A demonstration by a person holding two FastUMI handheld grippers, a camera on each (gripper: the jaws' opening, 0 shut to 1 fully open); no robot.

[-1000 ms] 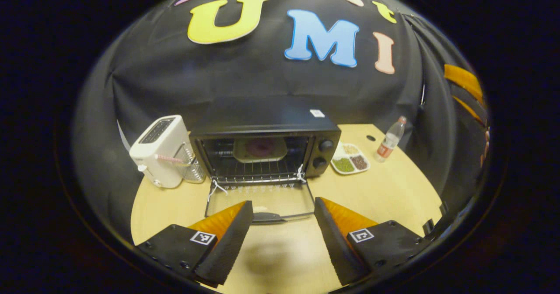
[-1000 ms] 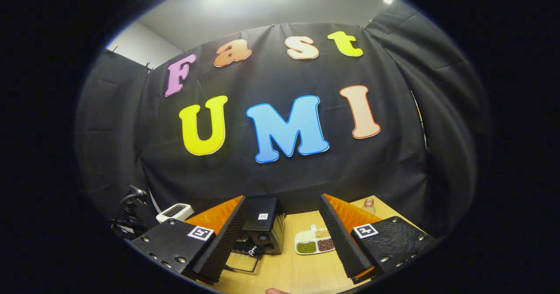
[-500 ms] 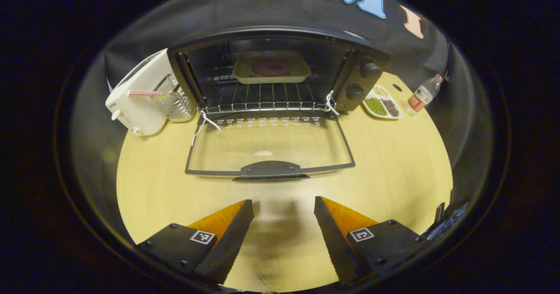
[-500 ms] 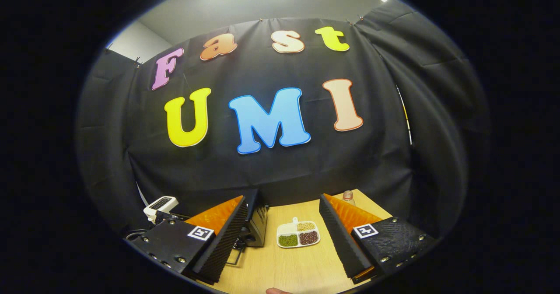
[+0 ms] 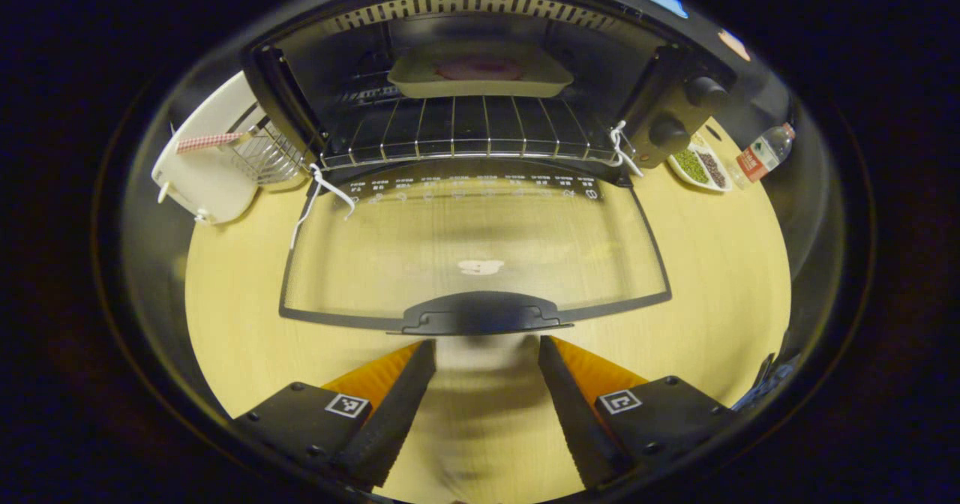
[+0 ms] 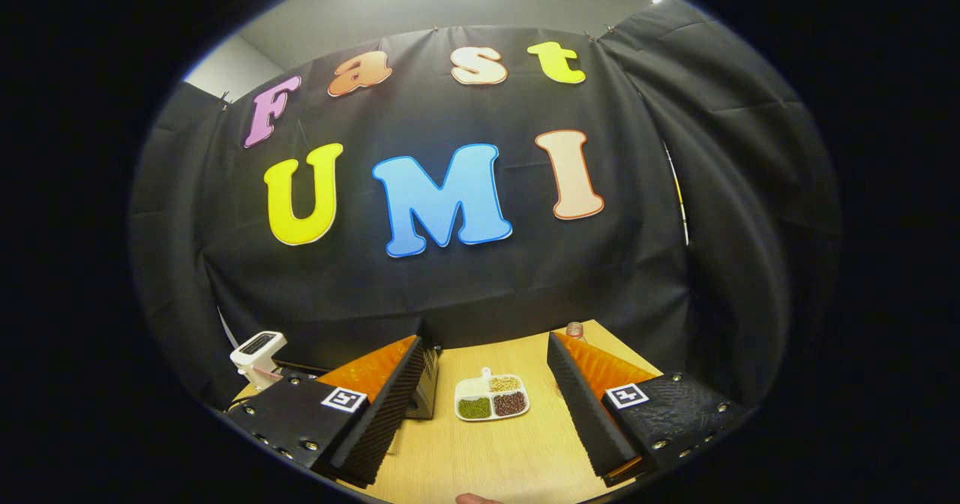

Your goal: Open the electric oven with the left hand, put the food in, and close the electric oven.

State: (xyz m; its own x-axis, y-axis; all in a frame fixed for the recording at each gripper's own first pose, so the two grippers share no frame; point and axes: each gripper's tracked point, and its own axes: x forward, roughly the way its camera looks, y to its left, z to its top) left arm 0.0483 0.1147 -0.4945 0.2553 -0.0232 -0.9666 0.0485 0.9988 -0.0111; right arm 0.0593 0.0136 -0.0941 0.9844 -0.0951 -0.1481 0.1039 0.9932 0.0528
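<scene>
Closer: left gripper (image 5: 486,354) probably just short of oven door handle (image 5: 480,315).

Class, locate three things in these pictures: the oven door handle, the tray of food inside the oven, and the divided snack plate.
oven door handle (image 5: 480,314), left gripper view, middle of the dark grip.
tray of food (image 5: 480,78), left gripper view, front rim.
divided snack plate (image 6: 469,391), right gripper view, bare white compartment.

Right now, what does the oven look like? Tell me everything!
The electric oven is a black box standing on the wooden table. Its glass door is folded flat down, dark handle nearest the open left hand-held gripper. Inside, a tray of food sits on a wire rack. Two knobs are on its right side.
</scene>
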